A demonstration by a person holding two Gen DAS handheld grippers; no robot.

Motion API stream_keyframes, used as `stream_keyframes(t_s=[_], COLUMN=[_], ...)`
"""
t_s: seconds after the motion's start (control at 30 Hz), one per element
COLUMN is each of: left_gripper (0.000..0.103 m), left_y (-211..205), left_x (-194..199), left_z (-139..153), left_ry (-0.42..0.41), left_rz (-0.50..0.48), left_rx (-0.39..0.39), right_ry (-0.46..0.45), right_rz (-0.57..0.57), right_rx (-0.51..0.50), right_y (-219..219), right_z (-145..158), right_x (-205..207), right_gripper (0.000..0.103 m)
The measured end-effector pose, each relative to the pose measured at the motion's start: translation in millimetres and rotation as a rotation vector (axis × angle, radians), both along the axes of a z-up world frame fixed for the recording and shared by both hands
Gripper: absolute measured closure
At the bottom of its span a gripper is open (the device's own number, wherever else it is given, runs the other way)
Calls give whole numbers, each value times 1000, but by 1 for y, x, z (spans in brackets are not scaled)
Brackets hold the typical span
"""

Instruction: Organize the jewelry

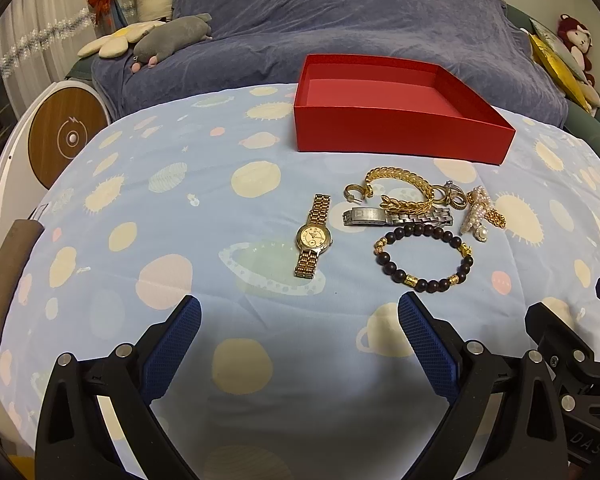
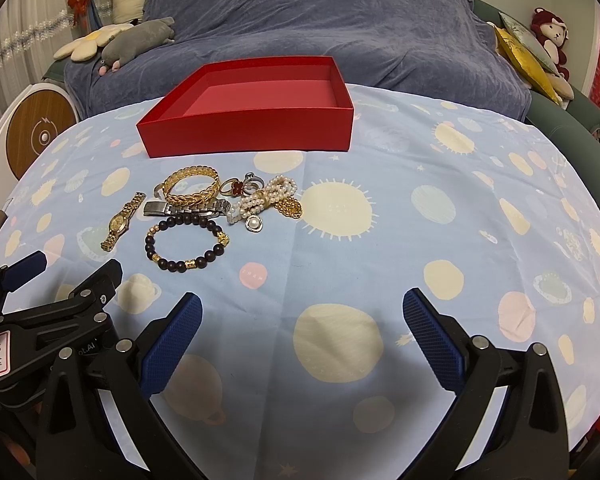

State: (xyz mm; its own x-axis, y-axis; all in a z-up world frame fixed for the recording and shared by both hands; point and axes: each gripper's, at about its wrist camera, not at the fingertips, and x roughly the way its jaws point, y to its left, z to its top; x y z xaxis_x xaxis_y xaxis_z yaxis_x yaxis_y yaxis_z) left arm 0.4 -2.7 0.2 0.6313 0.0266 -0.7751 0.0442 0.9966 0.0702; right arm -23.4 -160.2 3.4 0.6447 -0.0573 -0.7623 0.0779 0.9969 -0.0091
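An empty red box (image 1: 400,130) (image 2: 248,132) stands at the back of the blue planet-print cloth (image 1: 180,208). In front of it lies a jewelry pile: gold watch (image 1: 314,236) (image 2: 122,220), silver watch band (image 1: 396,216) (image 2: 188,209), gold chain bracelet (image 1: 404,190) (image 2: 192,186), dark bead bracelet (image 1: 424,258) (image 2: 188,244), rings (image 1: 452,196) (image 2: 244,186), pearl strand with pendant (image 1: 476,214) (image 2: 264,200). My left gripper (image 1: 300,320) is open and empty, near the watch. My right gripper (image 2: 302,312) is open and empty, right of the pile.
A sofa under a purple-blue blanket (image 1: 340,20) sits behind the table, with plush toys (image 1: 160,36) at left and cushions and a red monkey toy (image 2: 548,40) at right. A round wooden-faced device (image 1: 66,136) stands at the left edge.
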Motion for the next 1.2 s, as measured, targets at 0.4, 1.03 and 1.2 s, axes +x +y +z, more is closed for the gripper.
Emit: stream_keyframes(t_s=[0.4, 1.03, 1.2], left_gripper=[7, 7, 7], left_y=[2, 6, 7], left_x=[-2, -1, -1], left_z=[-2, -2, -2], left_ry=[5, 12, 11], left_rz=[8, 12, 12], left_rx=[-10, -22, -25], right_ry=[2, 1, 3], right_rz=[3, 13, 12], right_rx=[-3, -14, -14], right_y=[0, 3, 3], right_z=[0, -2, -2], right_x=[0, 0, 0], right_gripper=[5, 5, 5])
